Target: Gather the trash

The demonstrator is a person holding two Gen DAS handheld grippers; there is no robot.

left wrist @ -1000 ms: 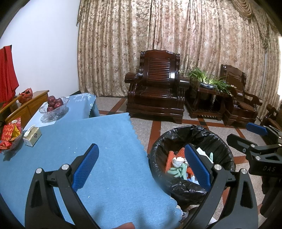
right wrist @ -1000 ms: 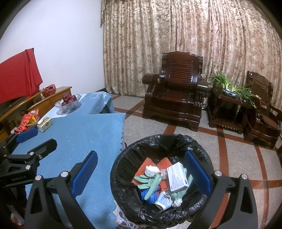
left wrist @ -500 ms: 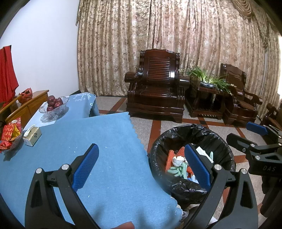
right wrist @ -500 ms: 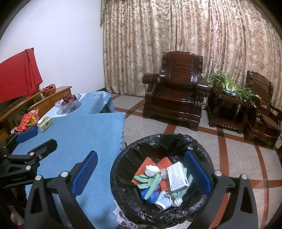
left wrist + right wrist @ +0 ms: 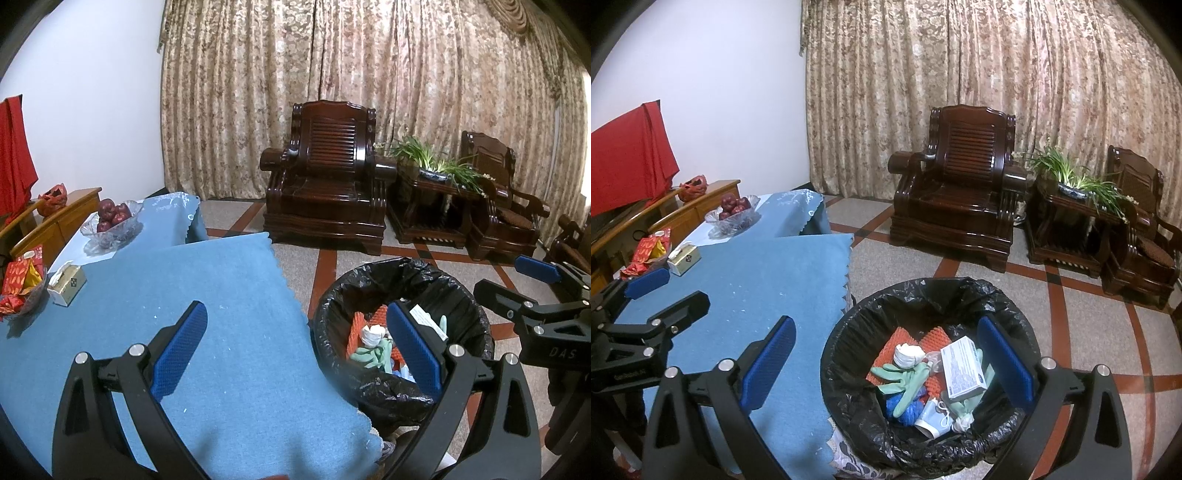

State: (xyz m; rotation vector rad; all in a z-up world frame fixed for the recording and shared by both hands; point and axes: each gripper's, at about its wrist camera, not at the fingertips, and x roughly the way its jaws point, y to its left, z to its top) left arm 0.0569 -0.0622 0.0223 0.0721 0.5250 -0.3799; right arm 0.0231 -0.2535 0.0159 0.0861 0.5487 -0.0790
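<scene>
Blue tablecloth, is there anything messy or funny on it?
Mostly tidy. The blue tablecloth has tiny white crumbs sprinkled over it. The tissue box and fruit bowl sit upright near the far side. The trash is all inside the bin, nothing spilled. Both grippers are open and empty.

Glossy black plastic bin liner (image 5: 857,398), matt blue cloth tablecloth (image 5: 236,332), polished dark wood armchair (image 5: 328,177), glass fruit bowl (image 5: 110,229)

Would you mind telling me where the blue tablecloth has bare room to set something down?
The blue tablecloth lies bare from the small cardboard tissue box across to its scalloped edge beside the black-lined trash bin. The far left is crowded: red snack packets, tissue box, glass bowl of red fruit.
</scene>
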